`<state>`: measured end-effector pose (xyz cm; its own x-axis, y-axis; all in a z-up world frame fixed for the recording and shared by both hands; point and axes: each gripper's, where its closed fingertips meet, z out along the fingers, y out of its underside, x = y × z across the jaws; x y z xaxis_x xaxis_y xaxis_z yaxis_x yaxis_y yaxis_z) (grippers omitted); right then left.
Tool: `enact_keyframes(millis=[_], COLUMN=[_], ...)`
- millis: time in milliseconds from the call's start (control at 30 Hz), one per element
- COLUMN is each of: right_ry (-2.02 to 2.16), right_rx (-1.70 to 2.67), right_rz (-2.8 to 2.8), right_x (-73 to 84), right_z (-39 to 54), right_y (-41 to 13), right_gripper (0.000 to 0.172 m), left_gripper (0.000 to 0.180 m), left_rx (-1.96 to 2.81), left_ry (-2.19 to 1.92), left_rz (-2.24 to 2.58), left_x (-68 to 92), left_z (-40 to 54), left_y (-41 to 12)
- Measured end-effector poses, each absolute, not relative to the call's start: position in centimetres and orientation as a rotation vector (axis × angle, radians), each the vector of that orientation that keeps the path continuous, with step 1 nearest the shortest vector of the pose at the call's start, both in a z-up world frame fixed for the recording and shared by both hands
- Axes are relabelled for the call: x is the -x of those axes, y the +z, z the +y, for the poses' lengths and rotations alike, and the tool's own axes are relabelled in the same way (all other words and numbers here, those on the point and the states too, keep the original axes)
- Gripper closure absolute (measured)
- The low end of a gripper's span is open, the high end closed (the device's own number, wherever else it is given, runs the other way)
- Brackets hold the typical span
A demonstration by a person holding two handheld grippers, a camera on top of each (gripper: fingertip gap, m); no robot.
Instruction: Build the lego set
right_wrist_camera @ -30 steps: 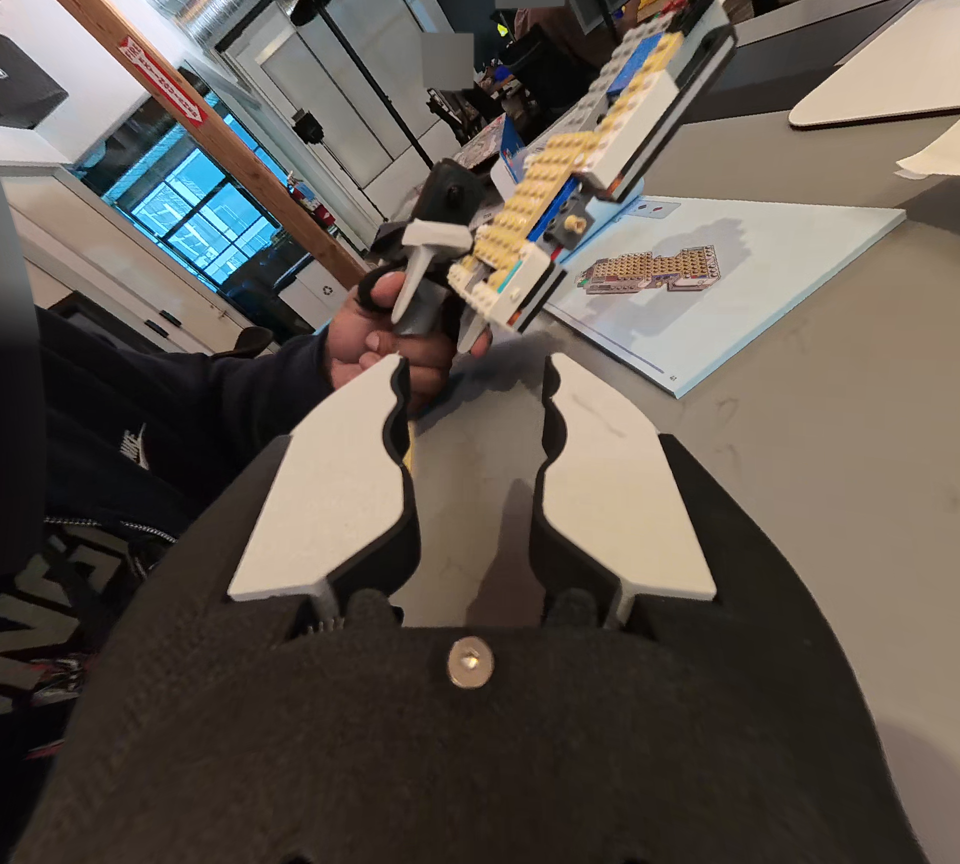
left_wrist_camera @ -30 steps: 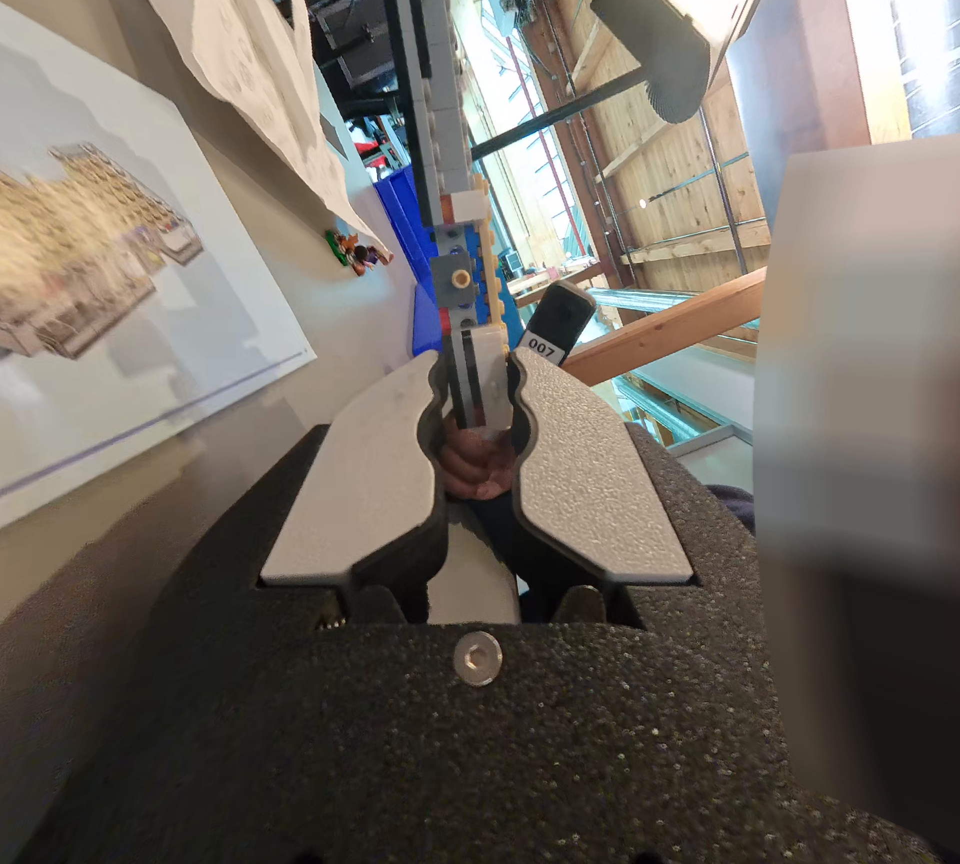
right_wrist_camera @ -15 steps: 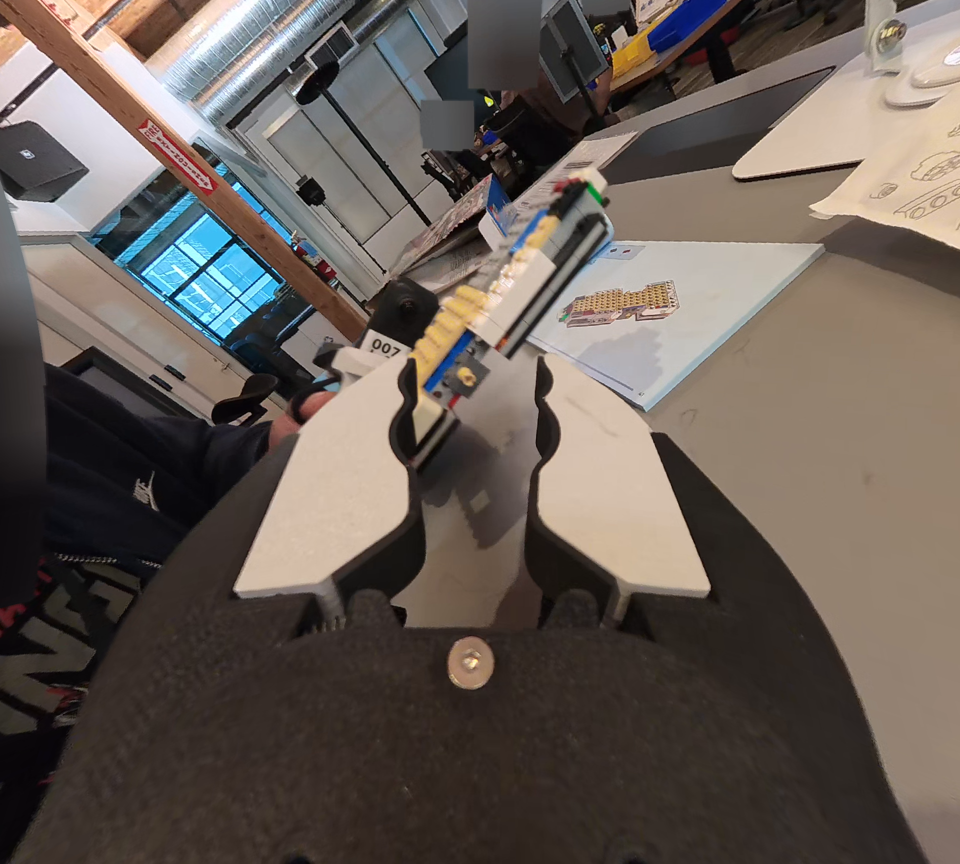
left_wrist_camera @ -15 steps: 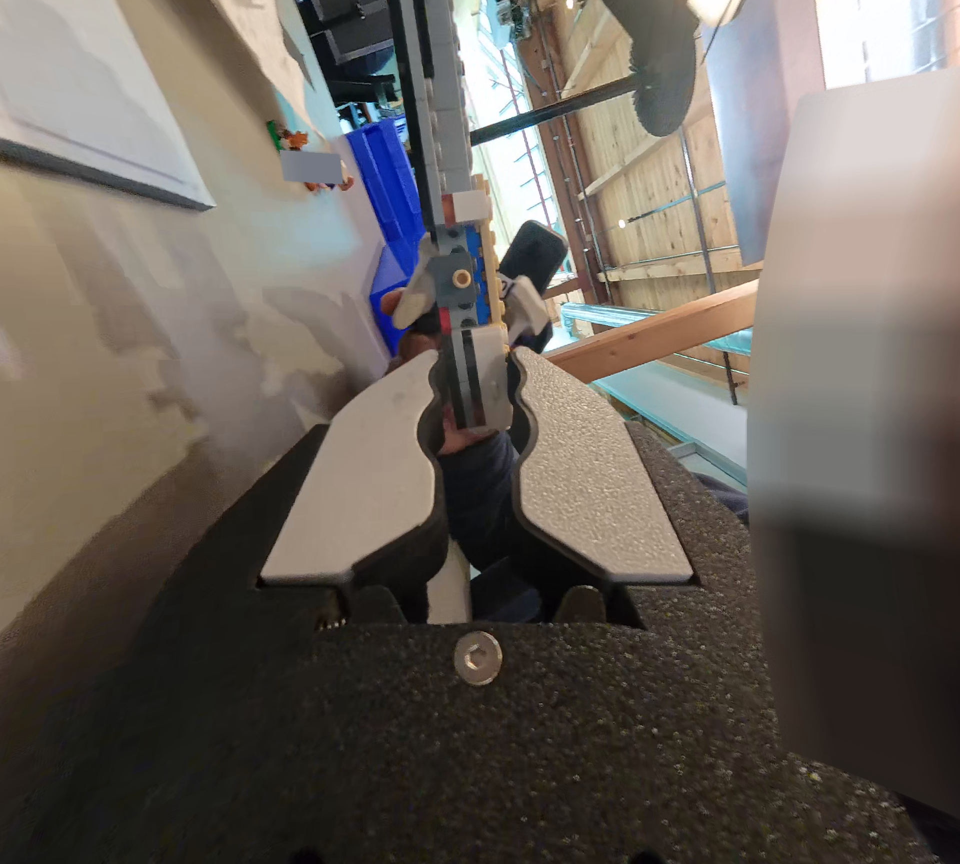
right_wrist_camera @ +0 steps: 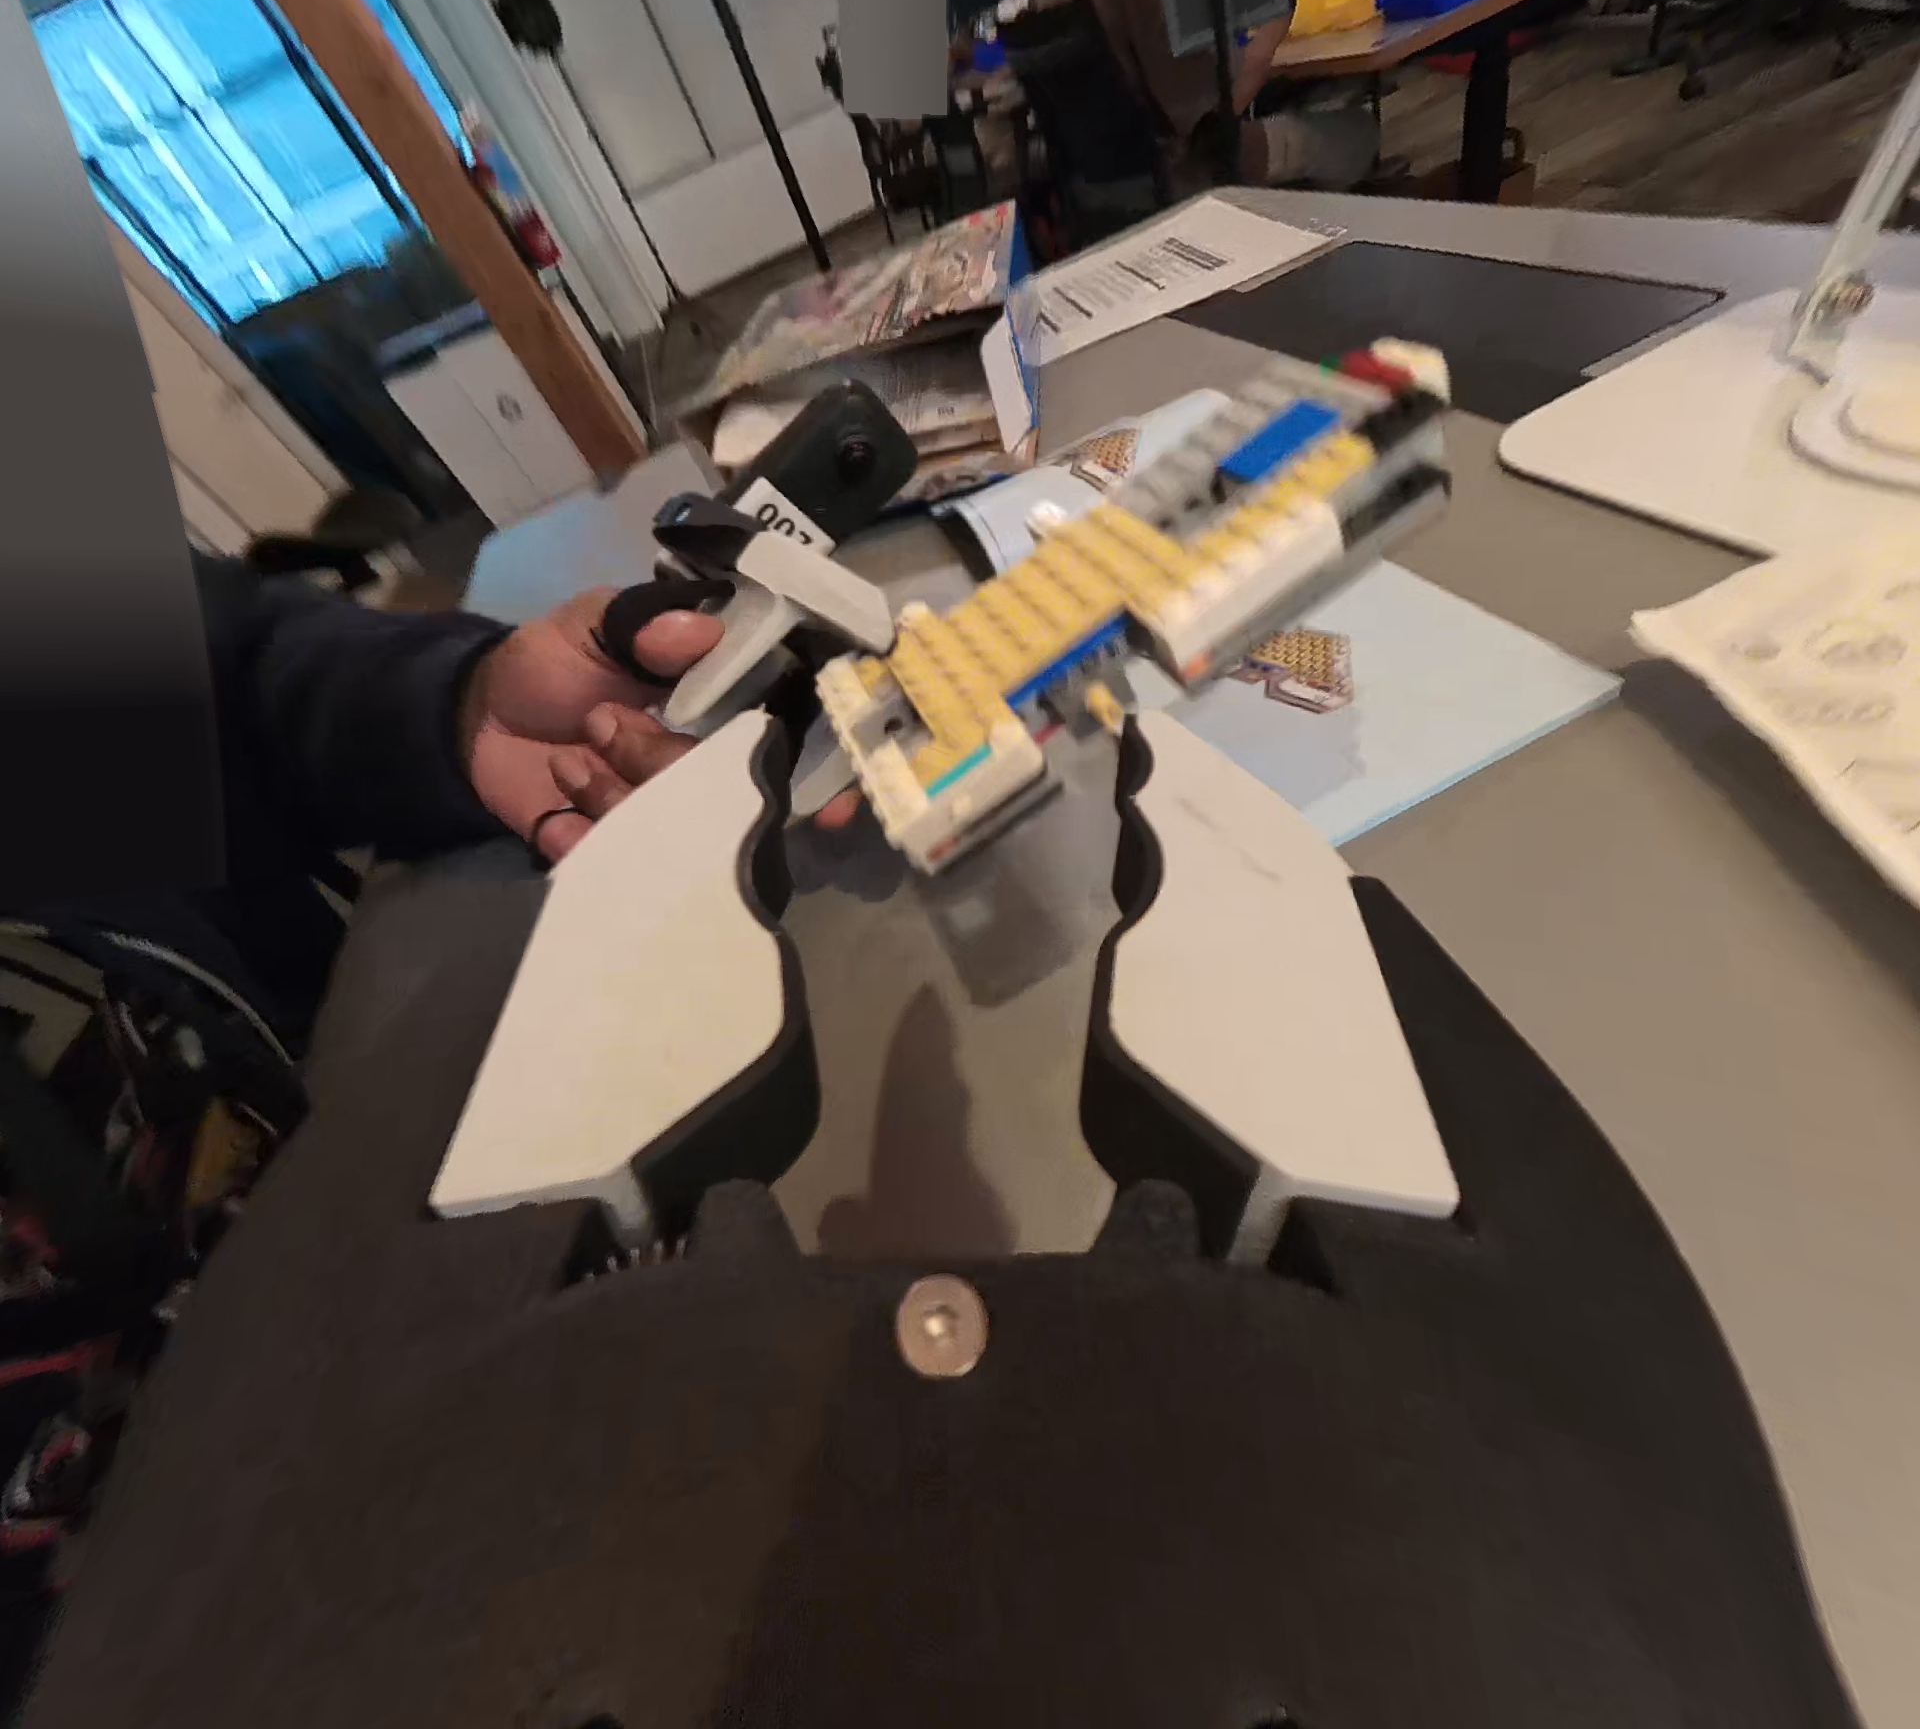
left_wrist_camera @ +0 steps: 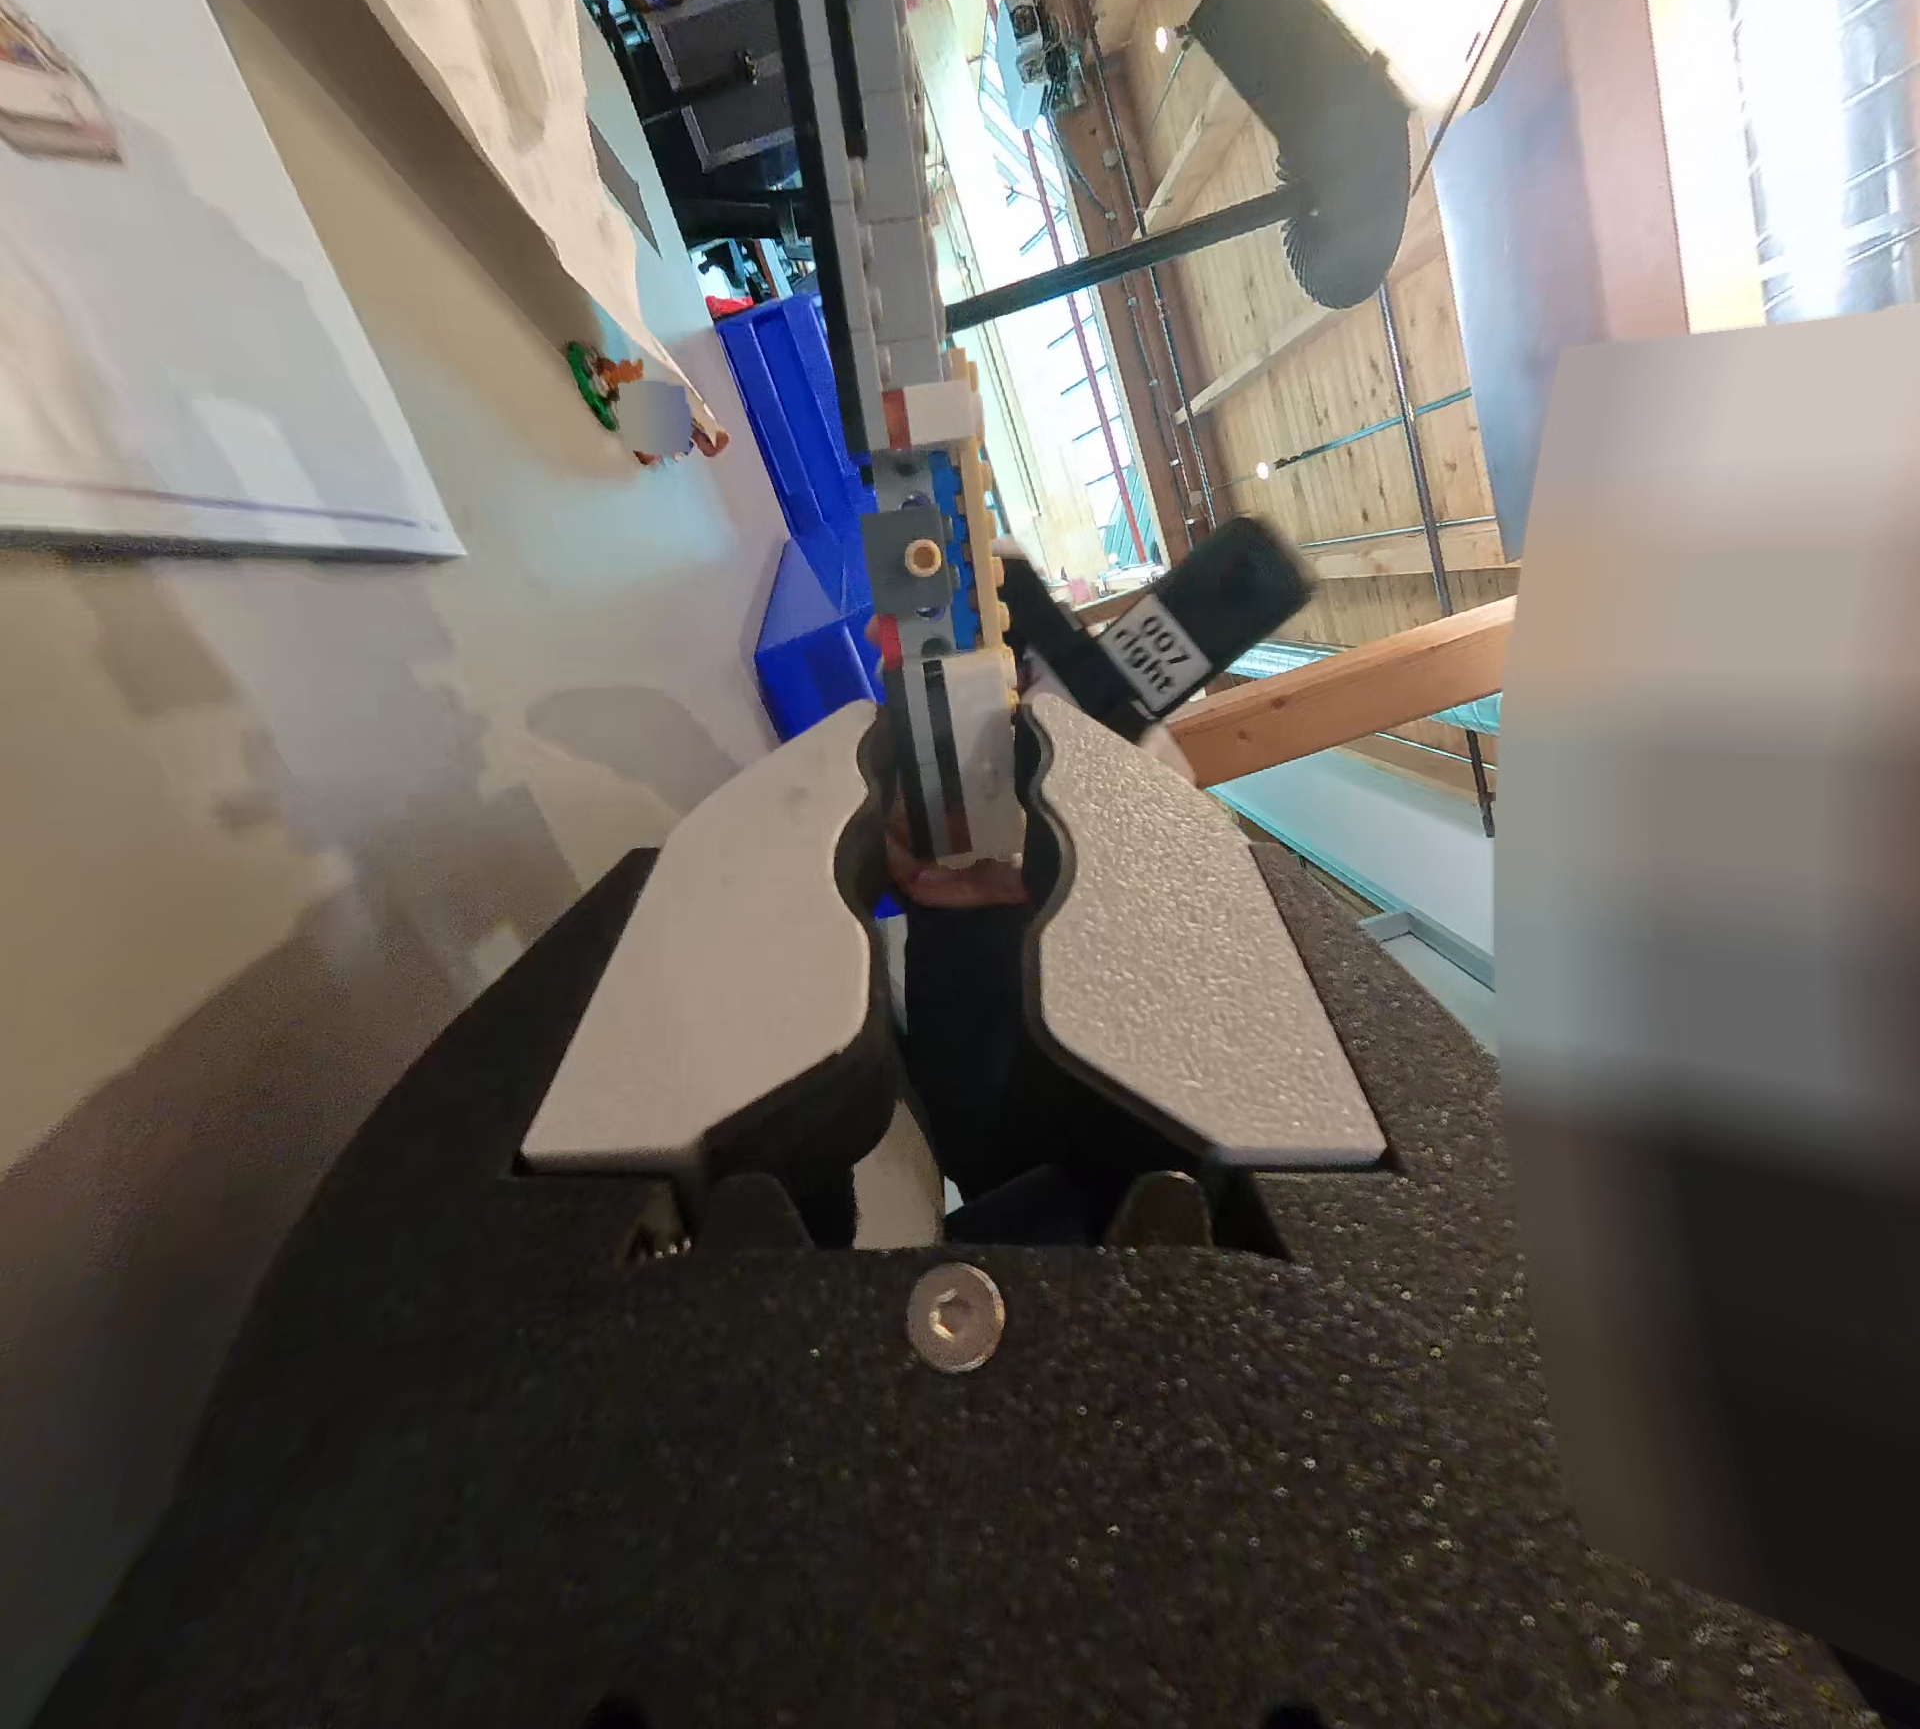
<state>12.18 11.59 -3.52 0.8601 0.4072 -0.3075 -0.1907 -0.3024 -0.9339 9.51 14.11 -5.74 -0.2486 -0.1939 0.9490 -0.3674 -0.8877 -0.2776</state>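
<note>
My left gripper [left_wrist_camera: 951,744] is shut on the near end of a long brick model [left_wrist_camera: 883,225], seen edge-on and running up and away from the fingers. In the right wrist view the same model [right_wrist_camera: 1091,578] shows its tan studded top, with white, grey and blue parts. A hand holds the left gripper [right_wrist_camera: 769,630] at its left end, above the grey table [right_wrist_camera: 1558,1108]. My right gripper [right_wrist_camera: 951,744] is open. The model's white near corner lies between its fingertips, with a gap on each side. A black part of the right gripper [left_wrist_camera: 1216,619] shows behind the model.
A light blue instruction booklet [right_wrist_camera: 1455,713] lies on the table under the model and also shows in the left wrist view [left_wrist_camera: 208,329]. Paper sheets [right_wrist_camera: 1818,671] and a white stand base [right_wrist_camera: 1662,432] lie to the right. Blue bins [left_wrist_camera: 800,453] and small figure pieces [left_wrist_camera: 603,375] lie beyond. Across from one pair of fingers to the other is roughly 5 cm.
My right gripper's jaws have opened wider and stand off the model's end. The model has turned so its studded top faces up. My left gripper kept its hold throughout.
</note>
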Motion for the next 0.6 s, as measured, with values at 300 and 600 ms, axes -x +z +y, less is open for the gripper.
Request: enact_keyframes(millis=[300,600], right_ry=[0.329,0.300], right_rx=[2.019,2.089], right_rz=[-0.483,-0.594], right_x=[-11.7,-11.5], right_z=[10.0,10.2], right_y=[-5.2,-6.7], right_gripper=[0.090,0.092], left_gripper=[0.159,0.159], left_rx=[-1.806,-1.764], left_ry=[2.150,2.116], left_rz=[-0.766,-0.822], left_x=[-10.1,-9.6], left_z=[9.1,8.4], left_y=[-7.9,-8.0])
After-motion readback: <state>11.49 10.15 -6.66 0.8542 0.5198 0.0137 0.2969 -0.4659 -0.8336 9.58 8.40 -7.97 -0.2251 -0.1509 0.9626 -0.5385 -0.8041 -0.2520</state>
